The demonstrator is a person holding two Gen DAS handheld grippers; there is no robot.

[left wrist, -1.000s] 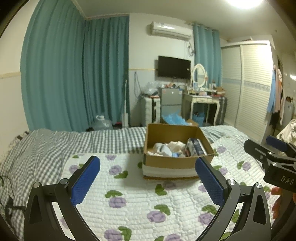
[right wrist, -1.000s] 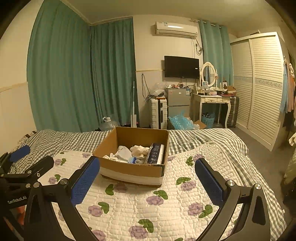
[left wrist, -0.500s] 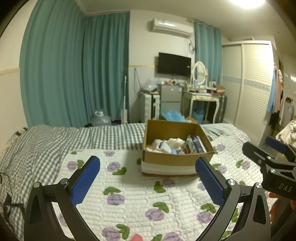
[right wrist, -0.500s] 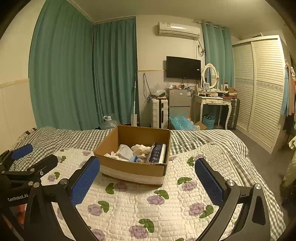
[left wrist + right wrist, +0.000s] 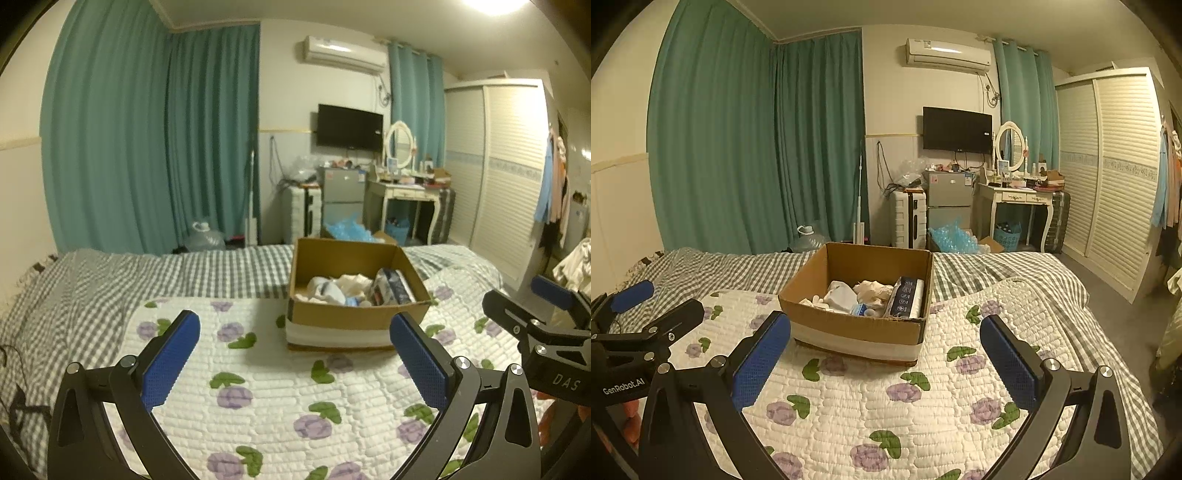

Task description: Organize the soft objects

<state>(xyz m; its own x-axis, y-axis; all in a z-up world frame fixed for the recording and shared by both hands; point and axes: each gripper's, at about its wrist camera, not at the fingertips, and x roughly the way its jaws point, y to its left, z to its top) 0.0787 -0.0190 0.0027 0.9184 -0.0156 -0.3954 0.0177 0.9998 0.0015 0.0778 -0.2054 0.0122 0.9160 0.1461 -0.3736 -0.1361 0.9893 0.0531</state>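
While both tools hang above the bed, the left gripper (image 5: 295,354) shows its blue-padded fingers spread wide with nothing between them, and the right gripper (image 5: 886,350) is spread just as wide, holding nothing. Ahead of both sits the open brown cardboard box with a white band round its base (image 5: 857,325), resting on the white quilted bedspread printed with purple flowers and green leaves (image 5: 886,406). Inside the box there's a jumble of soft things: white and cream crumpled cloth items (image 5: 857,291) in the middle and to the left, and a dark blue and white wrapped pack (image 5: 907,293) leaning against the box's right wall. Under the bedspread lies a grey-and-white checked sheet (image 5: 147,273). From the left wrist view the right gripper pokes in at the right edge; from the right wrist view the left one shows at the left edge. Behind the bed hang teal curtains (image 5: 757,140), with a black wall-mounted television (image 5: 956,129) beyond.
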